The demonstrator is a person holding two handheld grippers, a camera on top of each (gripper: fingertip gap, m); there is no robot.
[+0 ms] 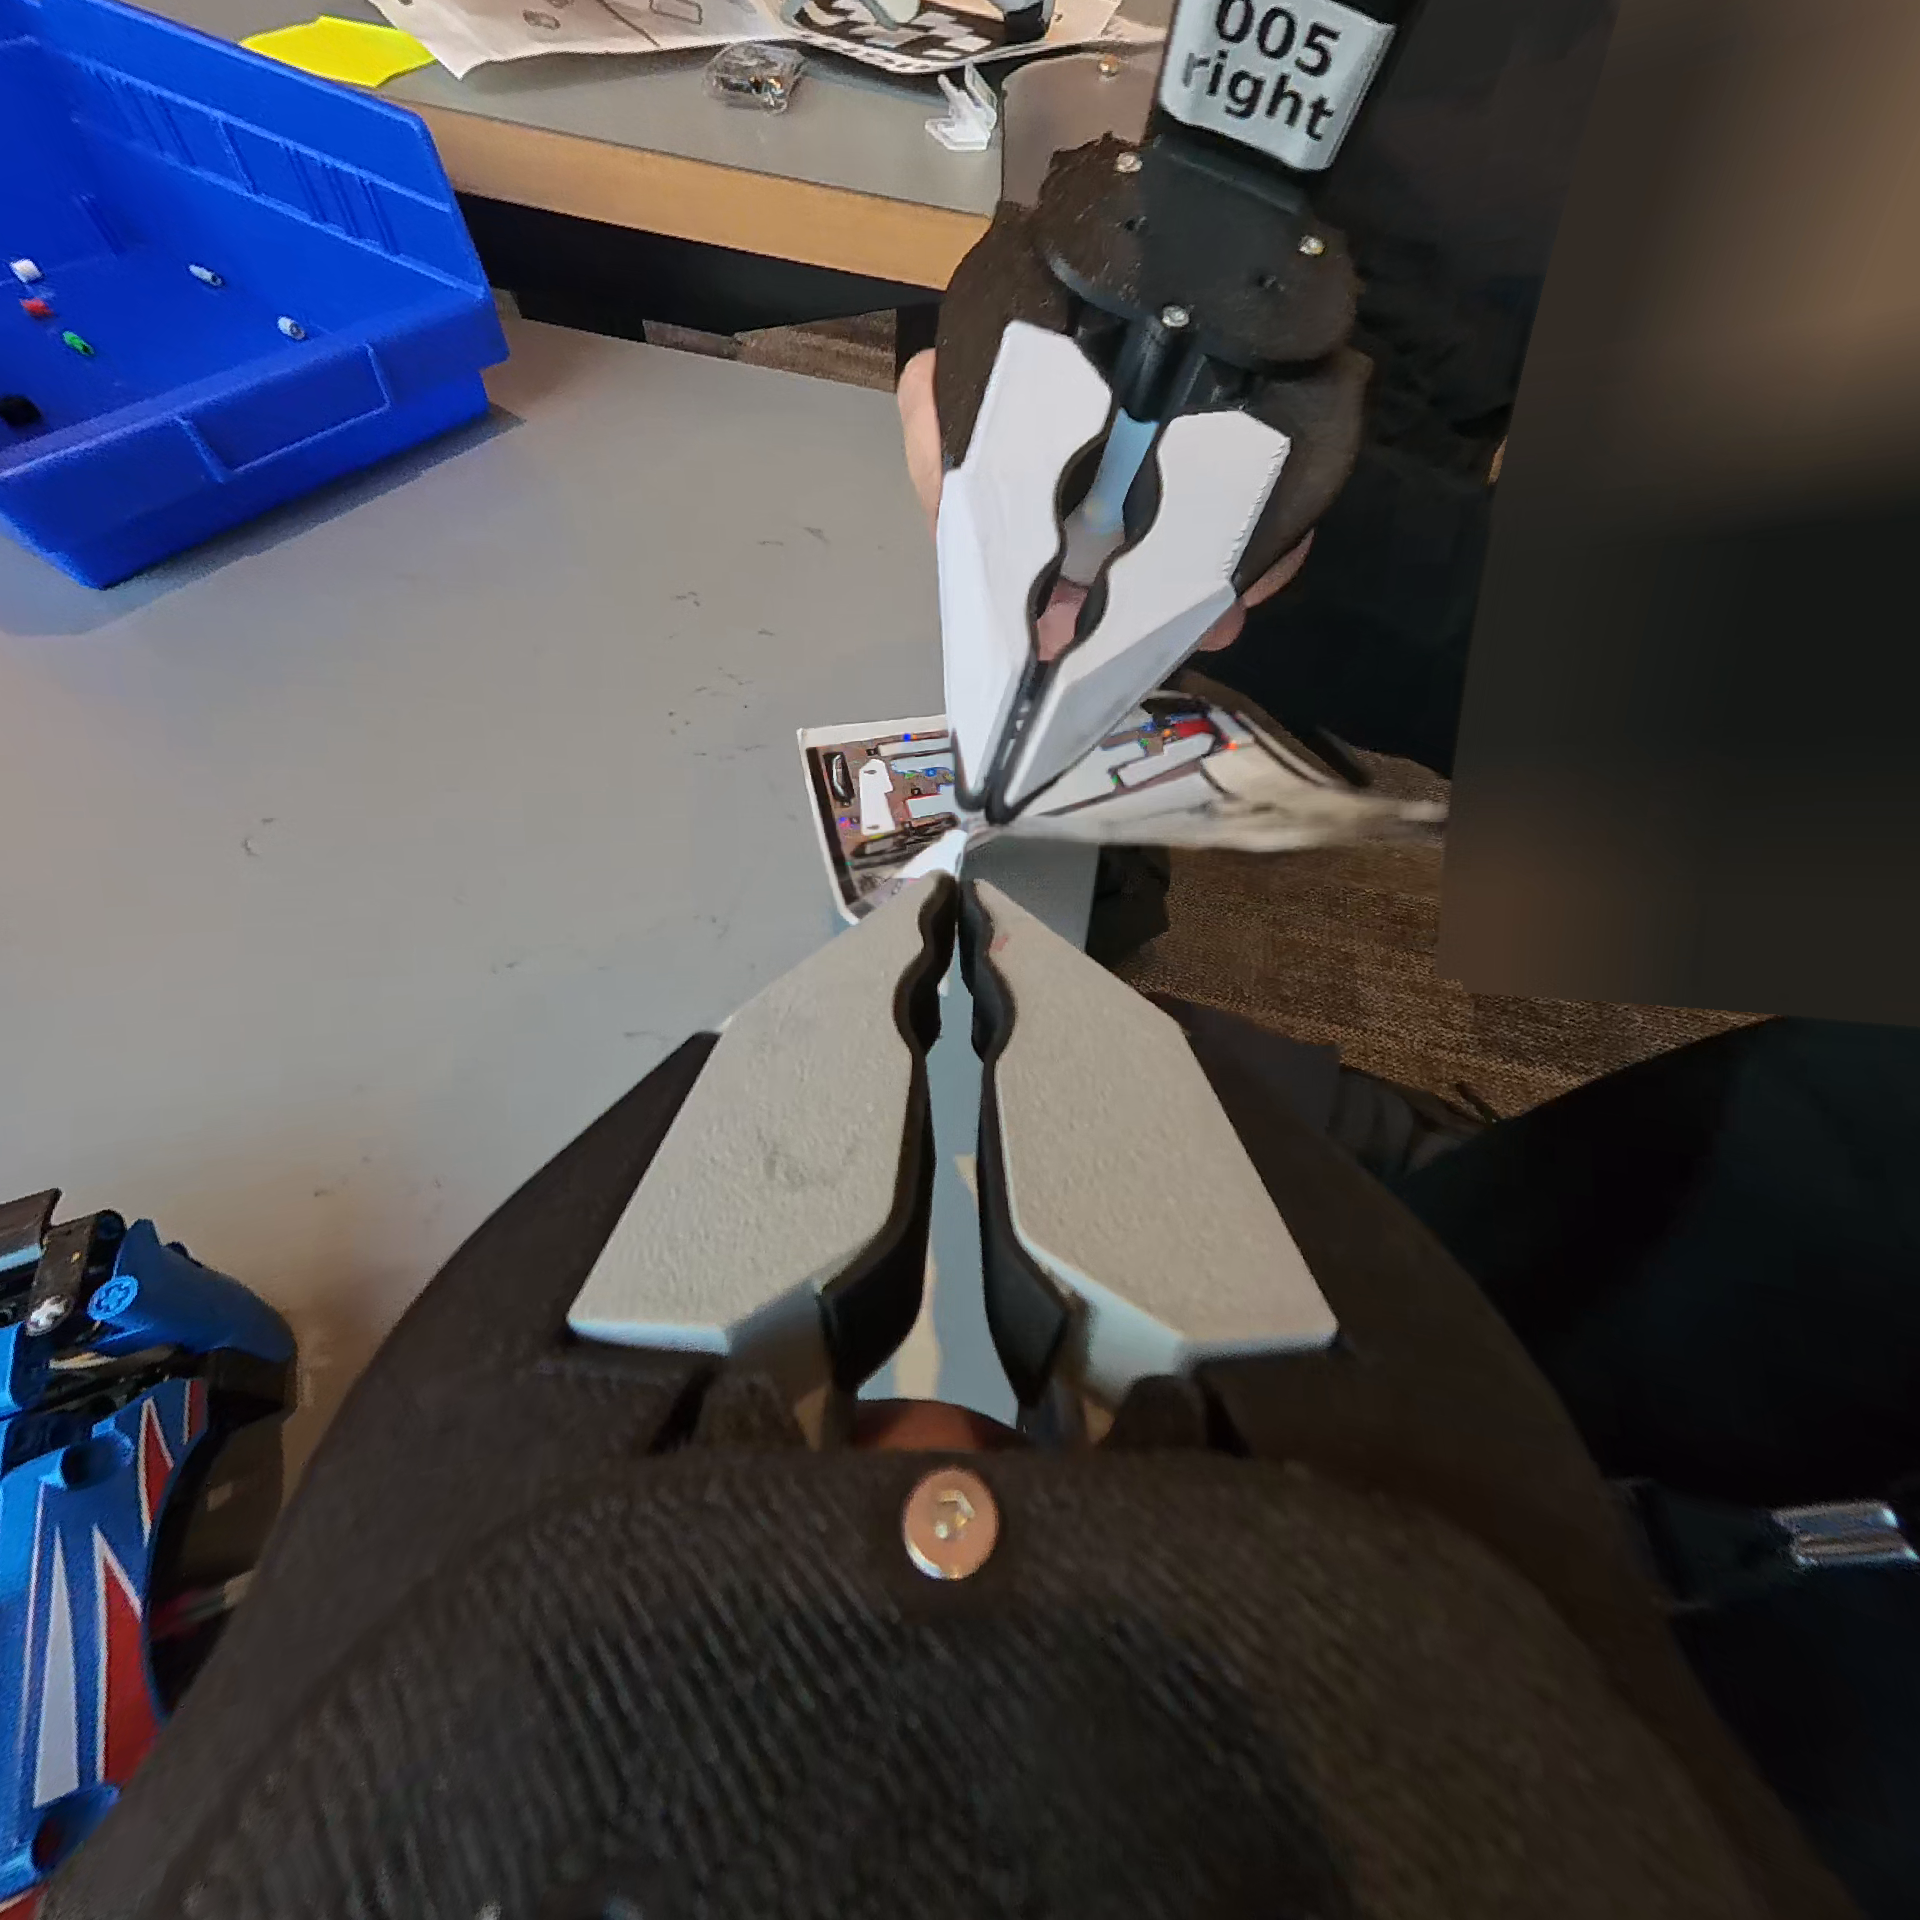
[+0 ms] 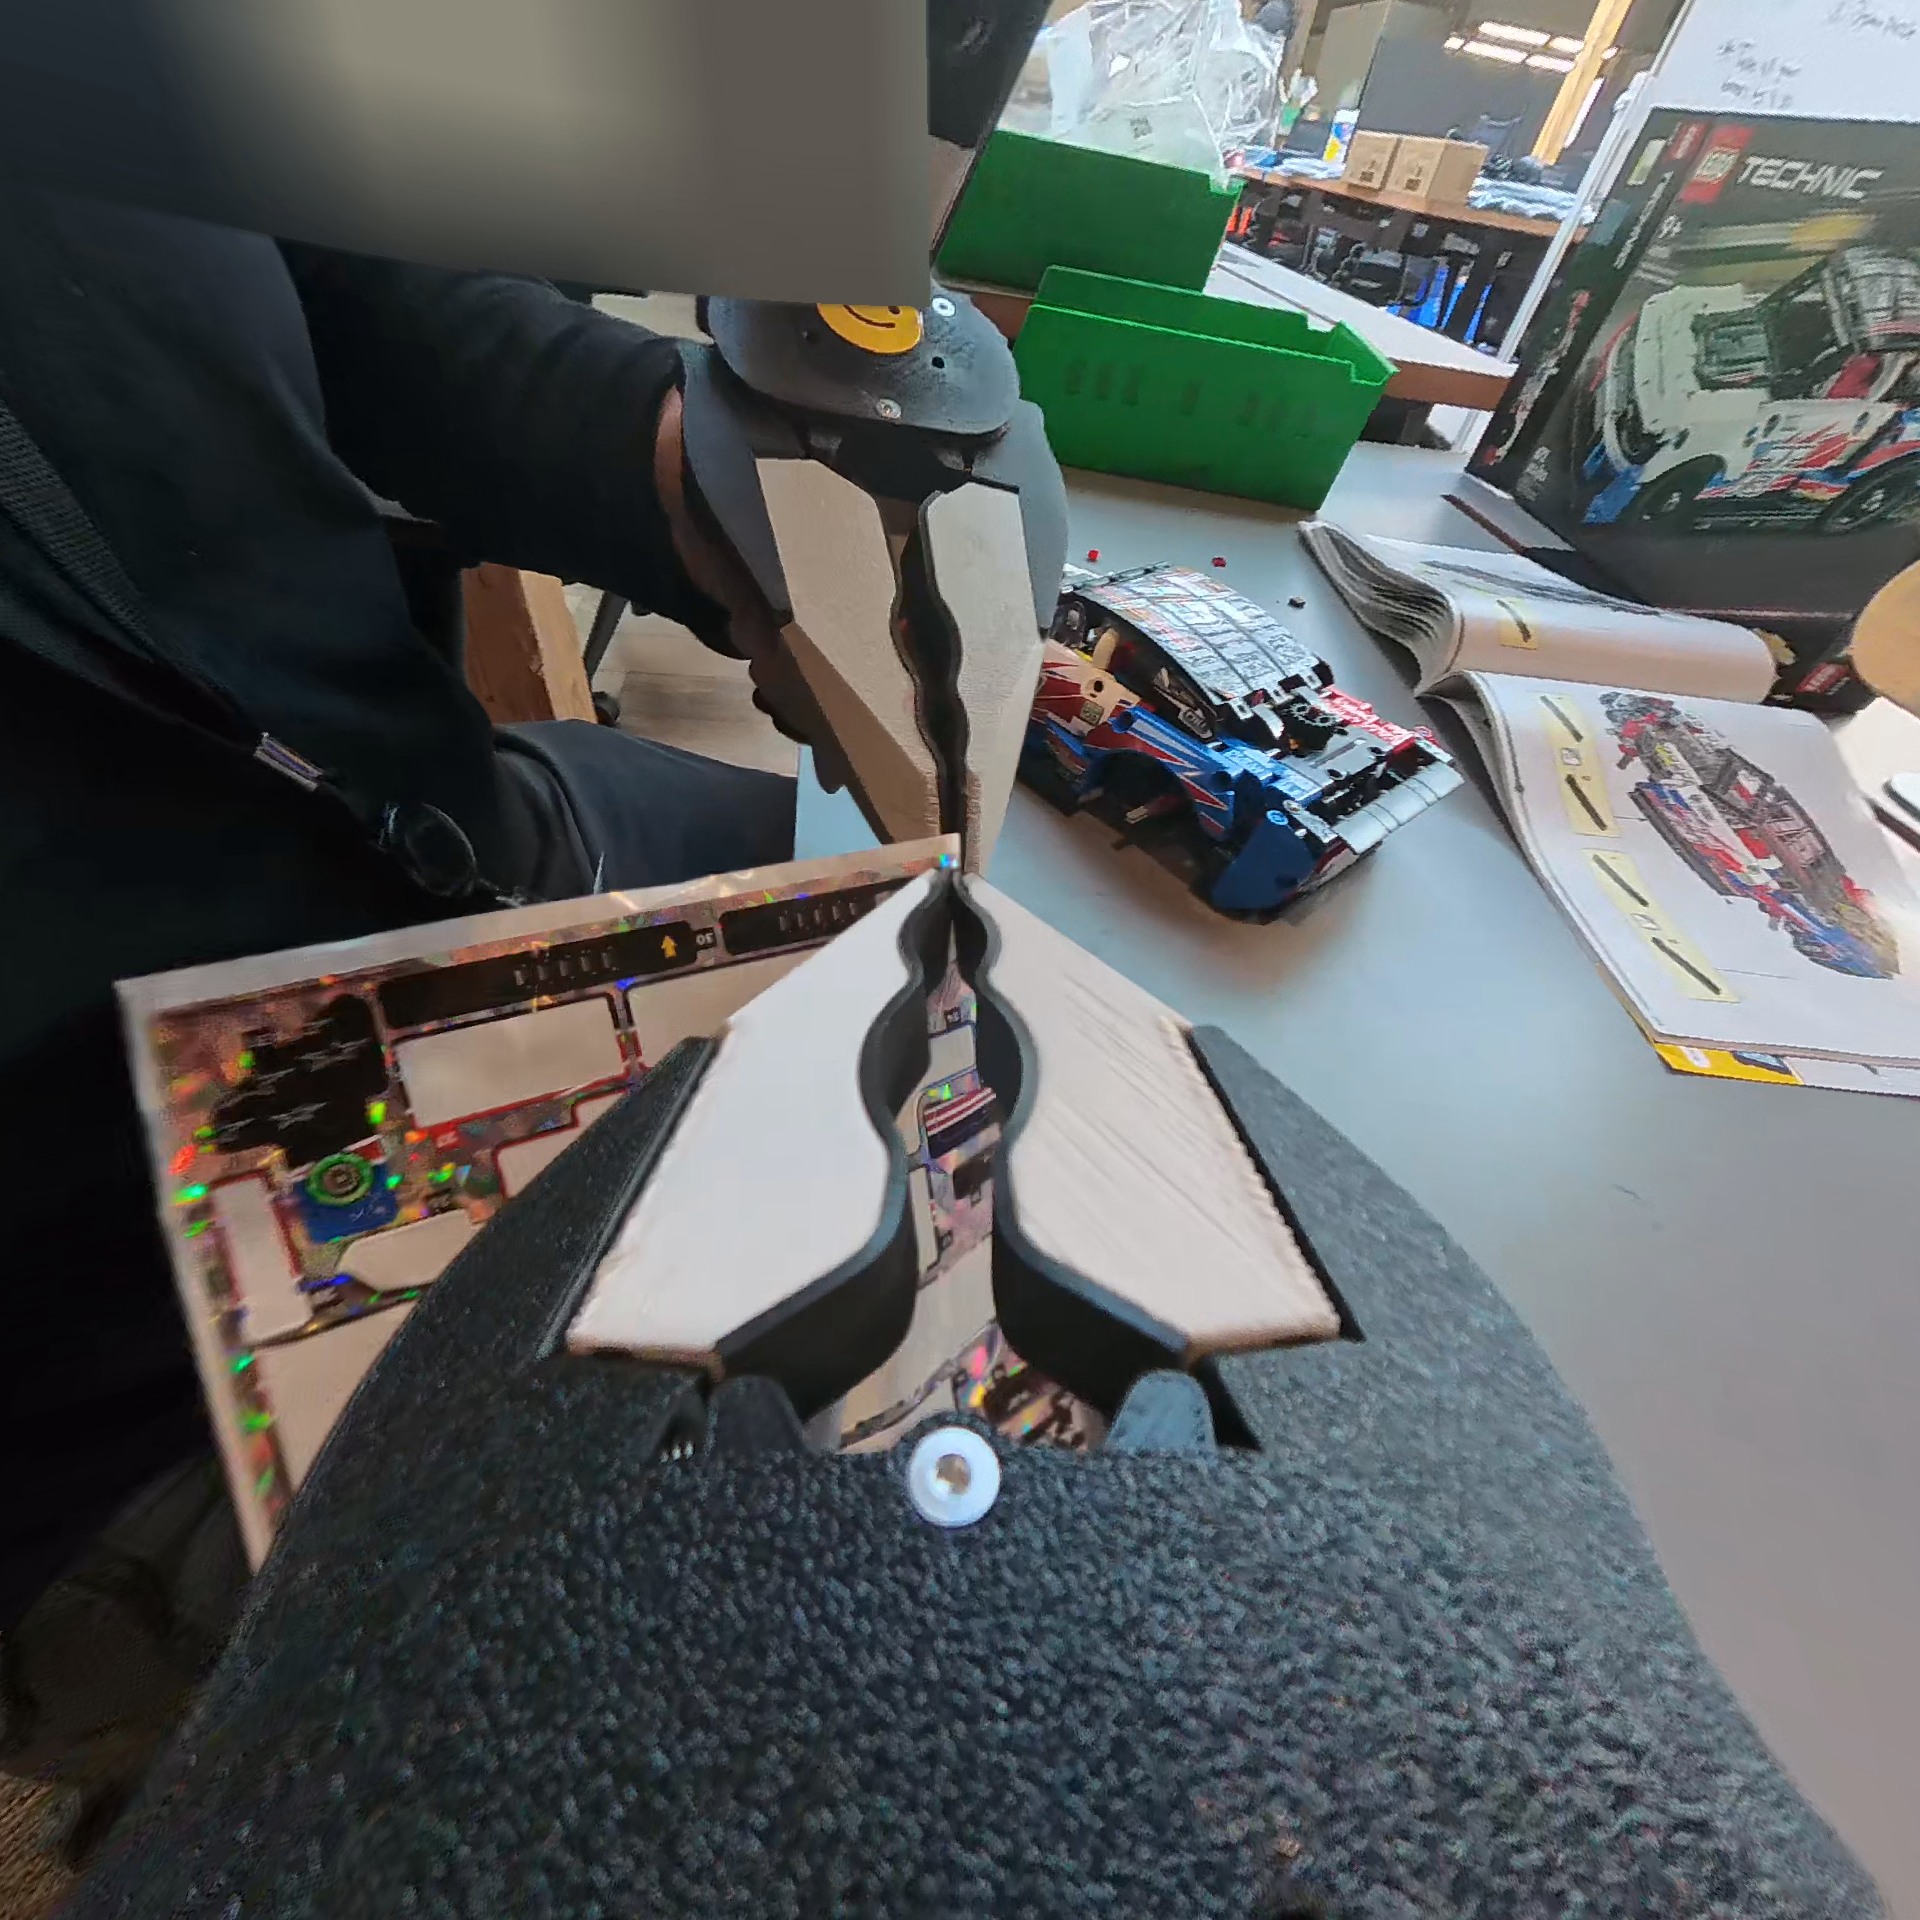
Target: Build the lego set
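Observation:
A shiny sticker sheet (image 2: 416, 1091) is held in the air over the table's edge; it also shows in the left wrist view (image 1: 883, 790). My right gripper (image 2: 956, 883) is shut on the sheet's top corner. My left gripper (image 1: 956, 891) is shut, its tips pinching a small white flap (image 1: 940, 857) at that same corner, tip to tip with the right gripper (image 1: 982, 805). I cannot tell whether the flap is a sticker or the sheet's edge. The partly built blue, red and white lego car (image 2: 1226, 727) lies on the grey table (image 2: 1455, 1195), with its tail in the left wrist view (image 1: 94, 1455).
An open instruction booklet (image 2: 1714, 883) lies right of the car, with the set's box (image 2: 1766, 312) behind it. Two green bins (image 2: 1174, 395) stand at the back. A blue bin (image 1: 208, 312) with several small parts sits far left. A person in dark clothes sits close behind the sheet. The grippers are tip to tip, or close to it.

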